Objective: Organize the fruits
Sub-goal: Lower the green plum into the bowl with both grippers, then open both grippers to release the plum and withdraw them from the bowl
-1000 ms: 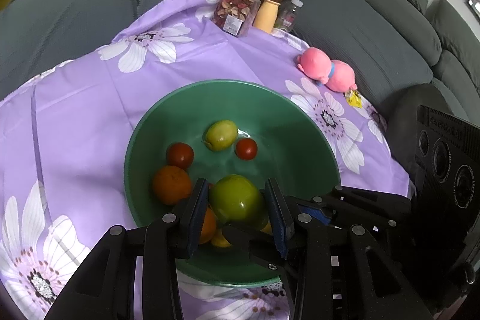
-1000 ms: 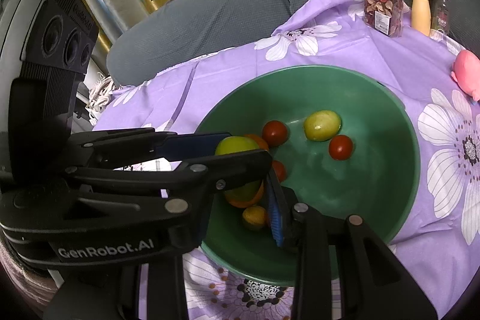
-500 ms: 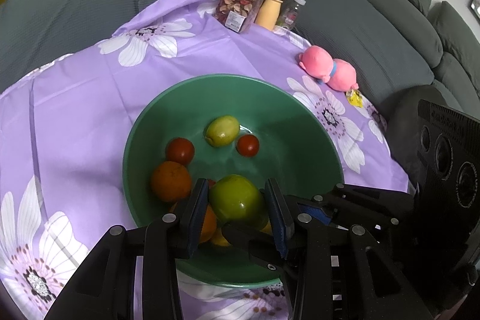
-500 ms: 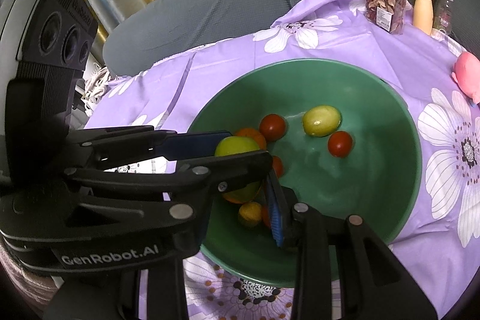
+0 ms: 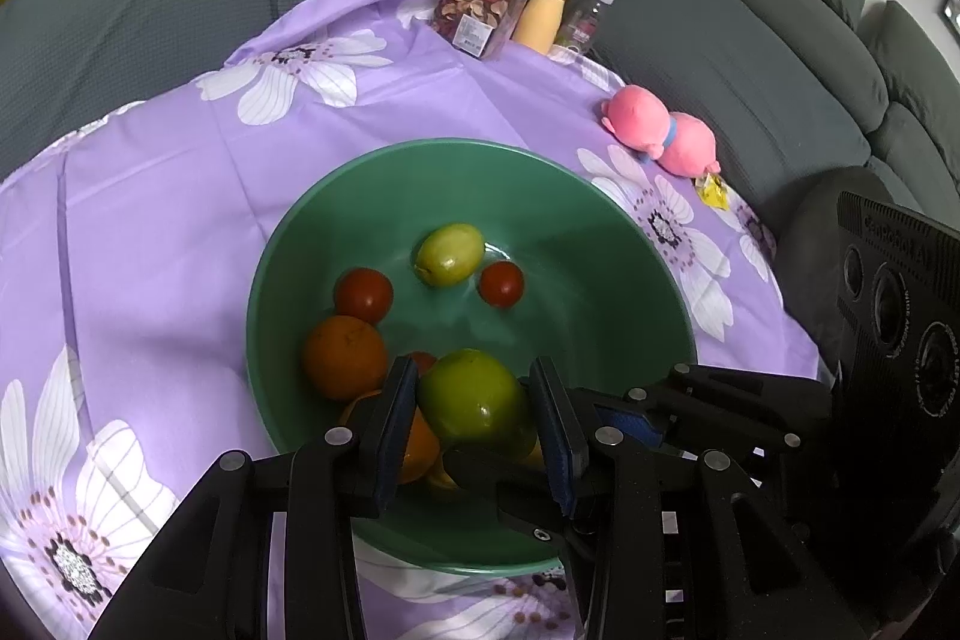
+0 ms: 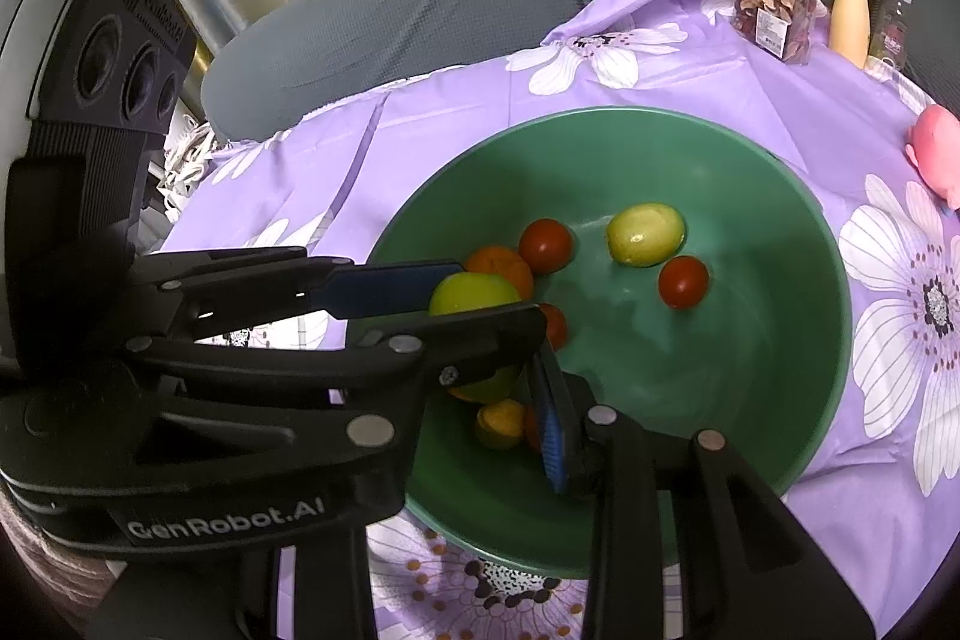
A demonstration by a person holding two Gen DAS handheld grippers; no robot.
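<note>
A green bowl point(image 5: 630, 244) sits on a purple flowered cloth and holds several fruits: an orange point(image 5: 344, 357), two red tomatoes point(image 5: 363, 293), a small yellow-green fruit point(image 5: 450, 254) and small yellow ones. My left gripper point(image 5: 474, 409) is shut on a large green apple point(image 5: 471, 394) just above the bowl's near side. In the right wrist view the bowl point(image 6: 780, 196) fills the middle; the left gripper's arm crosses in front and hides the apple point(image 6: 471, 293) partly. My right gripper point(image 6: 498, 400) hangs over the bowl's near rim, one blue pad point(image 6: 549, 427) visible, jaws apart and empty.
A pink plush toy point(image 5: 663, 133) lies on the cloth at the right. A snack box point(image 5: 477, 7), a yellow bottle point(image 5: 540, 19) and a clear bottle point(image 5: 579, 19) stand at the far edge. Grey sofa cushions point(image 5: 750, 40) and piled clothes surround the cloth.
Both grippers have drawn back and risen slightly, so the bowl looks a little farther off. The left gripper keeps its hold on the green apple.
</note>
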